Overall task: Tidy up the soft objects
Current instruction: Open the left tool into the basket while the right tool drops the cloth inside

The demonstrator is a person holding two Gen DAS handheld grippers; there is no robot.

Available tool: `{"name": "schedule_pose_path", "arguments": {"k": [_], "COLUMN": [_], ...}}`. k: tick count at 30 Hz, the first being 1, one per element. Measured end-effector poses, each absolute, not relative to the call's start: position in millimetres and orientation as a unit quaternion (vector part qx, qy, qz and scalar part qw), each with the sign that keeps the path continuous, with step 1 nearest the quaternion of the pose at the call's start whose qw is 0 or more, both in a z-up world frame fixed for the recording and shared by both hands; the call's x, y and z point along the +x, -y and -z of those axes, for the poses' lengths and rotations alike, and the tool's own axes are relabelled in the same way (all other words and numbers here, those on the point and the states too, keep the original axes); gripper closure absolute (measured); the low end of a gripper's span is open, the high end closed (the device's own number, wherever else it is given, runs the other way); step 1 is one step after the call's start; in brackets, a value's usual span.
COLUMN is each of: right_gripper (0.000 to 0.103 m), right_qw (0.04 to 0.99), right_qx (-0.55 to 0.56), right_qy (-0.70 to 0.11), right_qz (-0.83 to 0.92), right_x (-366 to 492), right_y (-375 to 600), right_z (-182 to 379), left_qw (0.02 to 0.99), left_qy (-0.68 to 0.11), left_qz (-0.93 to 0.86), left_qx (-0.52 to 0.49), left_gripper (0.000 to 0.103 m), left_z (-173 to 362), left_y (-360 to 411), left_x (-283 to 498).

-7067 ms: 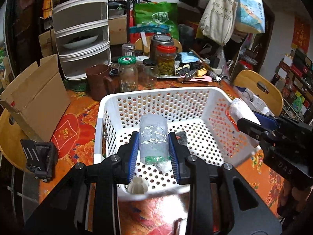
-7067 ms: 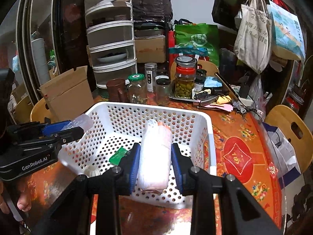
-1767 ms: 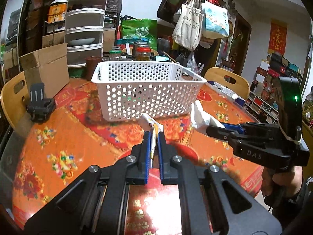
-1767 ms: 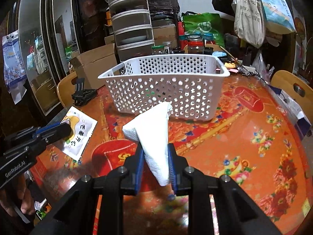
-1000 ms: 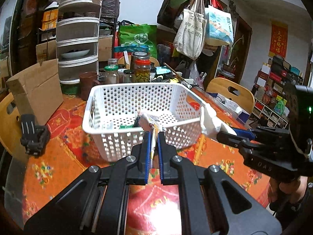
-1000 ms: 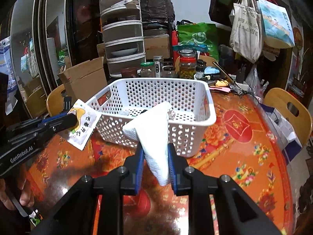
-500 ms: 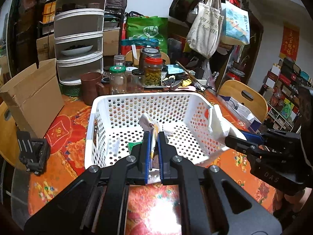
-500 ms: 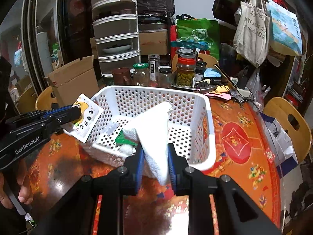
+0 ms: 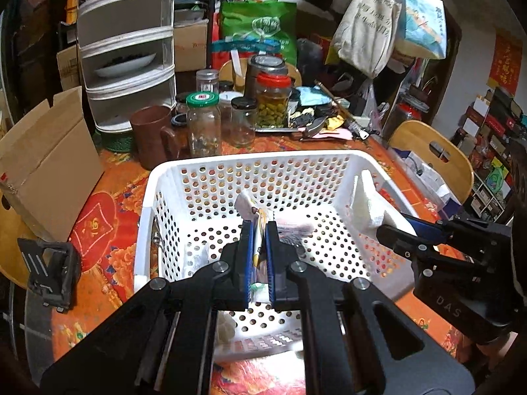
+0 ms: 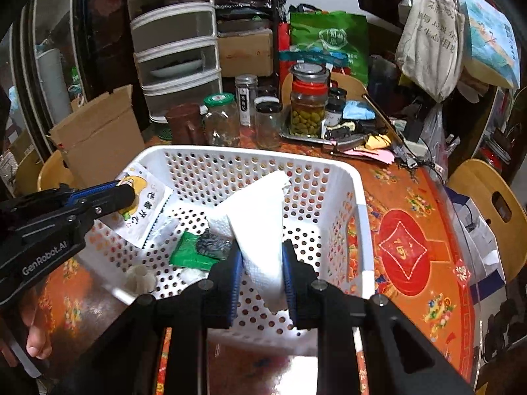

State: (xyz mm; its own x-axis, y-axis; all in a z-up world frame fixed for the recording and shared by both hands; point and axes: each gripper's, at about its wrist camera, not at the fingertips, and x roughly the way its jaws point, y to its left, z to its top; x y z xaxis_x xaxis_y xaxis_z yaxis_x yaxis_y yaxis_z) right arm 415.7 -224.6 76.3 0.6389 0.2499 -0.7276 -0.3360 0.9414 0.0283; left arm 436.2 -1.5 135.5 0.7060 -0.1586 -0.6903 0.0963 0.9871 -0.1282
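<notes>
- The left hand-held gripper [image 9: 259, 256] is clamped tight on a thin printed sachet [image 10: 140, 205], white with a yellow cartoon figure. It holds the sachet edge-on between the blue pads, above the inside of the white basket [image 9: 145, 204].
- The right hand-held gripper [image 10: 260, 273] is closed on a folded white paper towel [image 10: 260, 217]. The towel stands up between the jaws as a soft cone, and its lower end hangs over the basket floor near the right wall.
- Both hand-held grippers point steeply down into the basket from the near side, the left one over the left half and the right one over the right half. Neither held thing touches the basket floor yet, as far as I can tell.
- Things already lie in the basket: a green packet [image 10: 189, 251], a dark crumpled lump [image 10: 212, 245] on top of it, a small white ridged piece [image 10: 140, 278] near the front corner, and a clear wrapper, hard to make out, by the sachet.
- The basket stands on the desk [image 10: 405, 247], which is covered in an orange and red patterned cloth. Jars [image 9: 203, 121], a brown mug [image 9: 153, 140] and a cardboard box [image 9: 49, 161] stand behind and to the left.
- Judging by this, the sorting is well along: several soft things are in, and two more are poised for release. What is left appears to be opening both sets of jaws to drop the sachet and the towel. No other loose soft thing shows on the visible desk.
</notes>
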Motion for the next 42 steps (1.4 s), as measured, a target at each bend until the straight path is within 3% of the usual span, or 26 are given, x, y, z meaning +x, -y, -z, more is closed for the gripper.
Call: {"name": "schedule_pose_path", "arguments": {"k": [16,35,36,38,40,41,42], "right_gripper": [0.082,0.080,0.078,0.072,0.057,0.042,0.033], "right_qw": [0.887,0.883,0.884,0.884,0.886,0.890,0.892], "right_qx": [-0.067,-0.049,-0.045,-0.041,-0.046,-0.047,-0.045], "right_qy": [-0.432,-0.441,-0.439,-0.438,-0.432,-0.424,-0.419], "right_qz": [-0.150,-0.154,-0.155,-0.158,-0.160,-0.160,-0.163], "right_x": [468,478,477,475,470,465,463], "right_y": [219,219,220,221,220,221,221], "right_z": [-46,-30,-31,-33,-38,-42,-45], "left_qw": [0.897,0.878,0.878,0.879,0.882,0.885,0.888], "left_qy": [-0.438,-0.474,-0.475,-0.471,-0.464,-0.459,-0.454], "left_qz": [0.042,0.026,0.026,0.032,0.033,0.032,0.032], "left_qx": [-0.040,-0.051,-0.053,-0.068,-0.072,-0.071,-0.070], "left_gripper": [0.097,0.096,0.096,0.085,0.070,0.057,0.051], "left_z": [-96,-65,-63,-64,-68,-71,-75], "left_y": [5,-5,-6,-8,-8,-8,-7], "left_x": [500,513,512,511,507,504,502]}}
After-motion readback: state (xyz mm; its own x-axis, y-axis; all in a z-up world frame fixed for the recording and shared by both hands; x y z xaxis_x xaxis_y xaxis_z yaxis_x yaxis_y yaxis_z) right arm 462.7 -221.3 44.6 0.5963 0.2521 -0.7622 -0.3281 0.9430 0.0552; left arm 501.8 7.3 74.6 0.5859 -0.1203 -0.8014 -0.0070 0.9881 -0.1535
